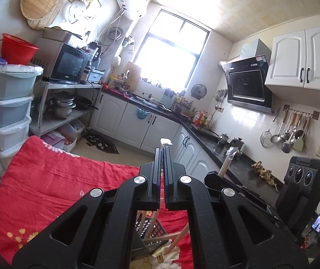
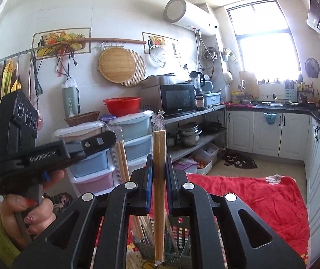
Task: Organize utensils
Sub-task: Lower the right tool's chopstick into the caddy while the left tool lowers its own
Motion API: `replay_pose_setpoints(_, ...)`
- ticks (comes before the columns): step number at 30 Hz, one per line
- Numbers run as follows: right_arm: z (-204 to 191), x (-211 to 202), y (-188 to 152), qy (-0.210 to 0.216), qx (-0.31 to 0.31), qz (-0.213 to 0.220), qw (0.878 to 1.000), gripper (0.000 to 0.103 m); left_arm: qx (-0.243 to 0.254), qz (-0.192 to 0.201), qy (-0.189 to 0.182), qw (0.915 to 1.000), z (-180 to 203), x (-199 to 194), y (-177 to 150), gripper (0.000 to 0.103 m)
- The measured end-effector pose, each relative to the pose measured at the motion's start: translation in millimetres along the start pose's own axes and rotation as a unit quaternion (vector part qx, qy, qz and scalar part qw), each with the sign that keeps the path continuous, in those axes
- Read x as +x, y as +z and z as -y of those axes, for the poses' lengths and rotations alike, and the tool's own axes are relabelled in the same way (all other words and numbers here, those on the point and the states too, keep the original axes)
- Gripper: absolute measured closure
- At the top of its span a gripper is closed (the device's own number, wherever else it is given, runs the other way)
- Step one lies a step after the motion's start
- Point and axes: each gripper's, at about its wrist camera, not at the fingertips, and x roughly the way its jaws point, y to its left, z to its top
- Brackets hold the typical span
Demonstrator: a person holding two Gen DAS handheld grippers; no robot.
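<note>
The right gripper was closed narrowly on a wrapped pair of chopsticks, held upright above the dark basket, probably so it could go in end-first. The left gripper was shut, with only a bit of clear wrapper showing at its tips; what it held I cannot tell. The basket with more chopsticks stood on the red cloth, near the tabletop's close edge.

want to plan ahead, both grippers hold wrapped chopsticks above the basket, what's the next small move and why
Probably lower the right gripper, since its wrapped chopsticks hang upright with the bottom end right over the dark basket on the red cloth.
</note>
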Motion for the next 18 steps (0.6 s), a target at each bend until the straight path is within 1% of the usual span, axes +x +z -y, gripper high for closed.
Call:
replay_pose_setpoints(9, 12.7, 14.4, 8.3, -0.009, 0.017, 0.018, 1.000, 0.093, -0.012, 0.001, 0.012, 0.9998, -12.6, 13.2, -2.4, 0.103)
replay_pose_setpoints(18, 18.2, 33.6, -0.8, -0.016, 0.022, 0.017, 0.999, 0.093, 0.002, 0.004, 0.029, 0.9996, -15.6, 24.4, -12.7, 0.103)
